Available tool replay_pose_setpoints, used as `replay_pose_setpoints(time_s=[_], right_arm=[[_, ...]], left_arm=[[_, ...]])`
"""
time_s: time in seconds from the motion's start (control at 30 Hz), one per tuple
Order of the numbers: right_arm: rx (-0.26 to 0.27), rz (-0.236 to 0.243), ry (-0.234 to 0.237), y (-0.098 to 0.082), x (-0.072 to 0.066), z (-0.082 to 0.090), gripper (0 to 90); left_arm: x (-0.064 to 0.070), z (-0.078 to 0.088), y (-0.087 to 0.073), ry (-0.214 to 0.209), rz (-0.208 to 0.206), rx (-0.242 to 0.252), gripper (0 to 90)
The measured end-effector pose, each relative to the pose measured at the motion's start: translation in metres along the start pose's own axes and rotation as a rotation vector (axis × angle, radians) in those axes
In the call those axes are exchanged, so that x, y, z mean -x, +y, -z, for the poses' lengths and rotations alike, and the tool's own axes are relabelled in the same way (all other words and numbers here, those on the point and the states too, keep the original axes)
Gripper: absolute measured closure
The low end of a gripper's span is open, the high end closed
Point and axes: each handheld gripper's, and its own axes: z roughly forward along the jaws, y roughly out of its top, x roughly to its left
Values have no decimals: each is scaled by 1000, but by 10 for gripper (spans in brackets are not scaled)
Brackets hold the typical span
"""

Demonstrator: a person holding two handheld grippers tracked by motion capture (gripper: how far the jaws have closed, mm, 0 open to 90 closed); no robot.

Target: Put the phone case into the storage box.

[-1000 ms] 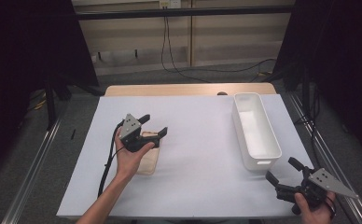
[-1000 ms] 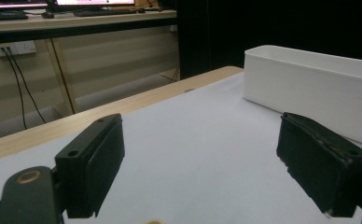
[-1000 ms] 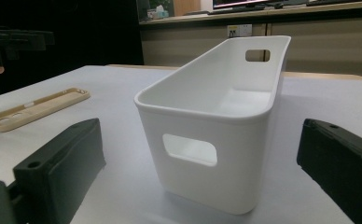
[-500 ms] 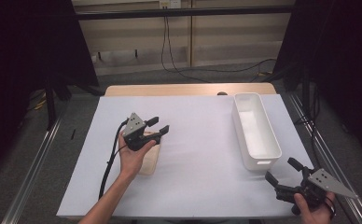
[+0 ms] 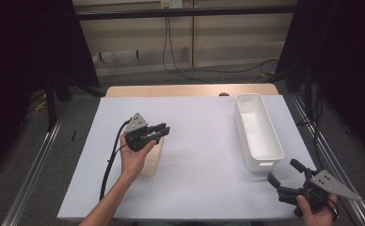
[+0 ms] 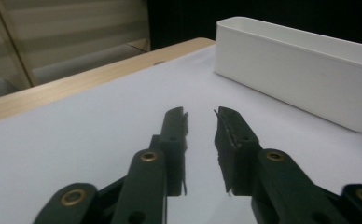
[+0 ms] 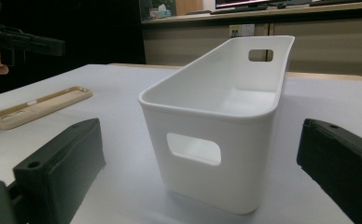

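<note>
Phone case, tan and flat, lies on the white sheet under the left gripper, whose jaws have just been closing to a narrow gap with nothing between them. Well apart at the near right corner, the right gripper holds its jaws wide (empty too), facing the white bin.

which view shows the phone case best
The right gripper view: the tan phone case lies unobstructed, cutouts showing. In the high view the left hand hides most of it.
</note>
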Motion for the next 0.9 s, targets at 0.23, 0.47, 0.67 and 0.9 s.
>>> replay_pose_setpoints(time_s=[0.23,0.47,0.67,0.9], right_arm=[[0,1,1,0,0,0,4],[2,-1,0,0,0,0,4],[-5,3,4,0,0,-1,4],[-2,2,4,0,0,-1,4]], left_arm=[[1,-3,3,-73,25,-68,898],[-3,-6,7,-96,53,-143,900],[-8,-10,12,-99,49,-216,900],[-12,-21,16,-83,40,-340,900]])
